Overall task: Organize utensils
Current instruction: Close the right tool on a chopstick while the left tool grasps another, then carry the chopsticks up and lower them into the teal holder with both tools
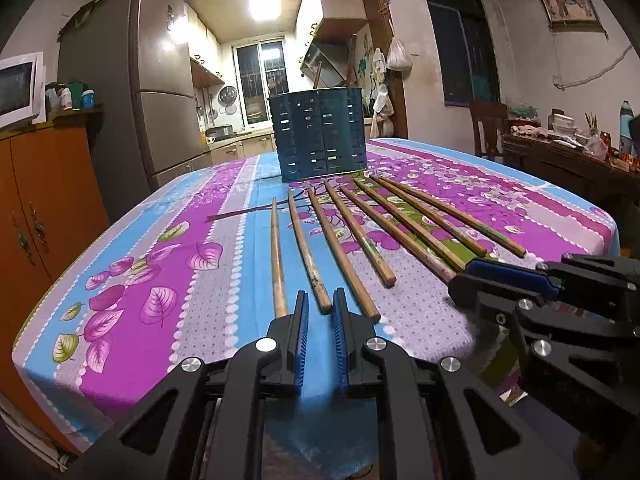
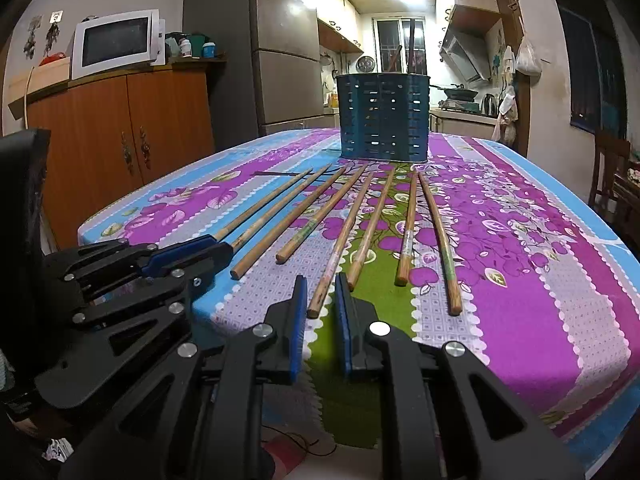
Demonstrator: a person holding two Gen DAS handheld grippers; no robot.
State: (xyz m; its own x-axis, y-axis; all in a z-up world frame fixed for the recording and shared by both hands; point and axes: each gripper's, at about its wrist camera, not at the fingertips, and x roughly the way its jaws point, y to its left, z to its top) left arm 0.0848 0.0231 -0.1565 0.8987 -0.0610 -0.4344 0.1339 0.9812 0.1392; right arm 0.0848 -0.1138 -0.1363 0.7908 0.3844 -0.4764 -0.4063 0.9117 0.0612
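left wrist view: left gripper (image 1: pixel 320 308) at lower centre, fingers narrowly apart around a chopstick (image 1: pixel 308 250) end; right gripper (image 2: pixel 321 294) likewise. close squarely (holding nothing yet) before lifting toward the blue holder (image 1: pixel 320 132), upper centre.

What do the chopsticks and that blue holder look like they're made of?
Chopsticks: apparently wood or bamboo, brown with a matte, worn surface and faded printed bands near the thick ends. Holder: dark teal, slightly glossy, punched with slot rows; painted metal or plastic, I cannot tell which.
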